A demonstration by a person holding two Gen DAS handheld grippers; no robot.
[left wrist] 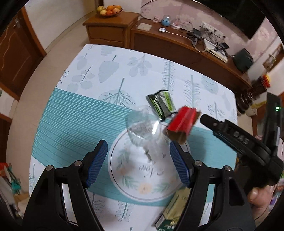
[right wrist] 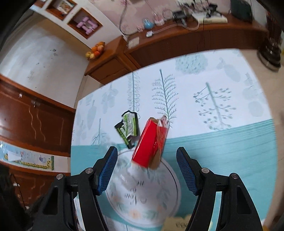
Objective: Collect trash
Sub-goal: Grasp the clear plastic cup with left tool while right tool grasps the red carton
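A red carton [left wrist: 182, 123] [right wrist: 150, 142] hangs blurred in the air over the far rim of a round floral plate [left wrist: 124, 183] [right wrist: 170, 204]. A clear plastic cup [left wrist: 142, 128] lies tilted on the plate's far side, faint in the right wrist view [right wrist: 127, 177]. A torn green and black wrapper [left wrist: 161, 104] [right wrist: 128, 128] lies on the tablecloth beyond the plate. My left gripper [left wrist: 138, 165] is open and empty over the plate. My right gripper [right wrist: 147, 168] is open, the carton just past its fingers; its body [left wrist: 248, 151] shows in the left wrist view.
A green and yellow box [left wrist: 175, 211] [right wrist: 177, 223] lies at the plate's near right edge. The table has a leaf-print cloth [left wrist: 115, 71] [right wrist: 221, 88]. Wooden cabinets [left wrist: 110, 30] [right wrist: 110, 62] with a fruit bowl [left wrist: 109, 10] and cables stand behind it.
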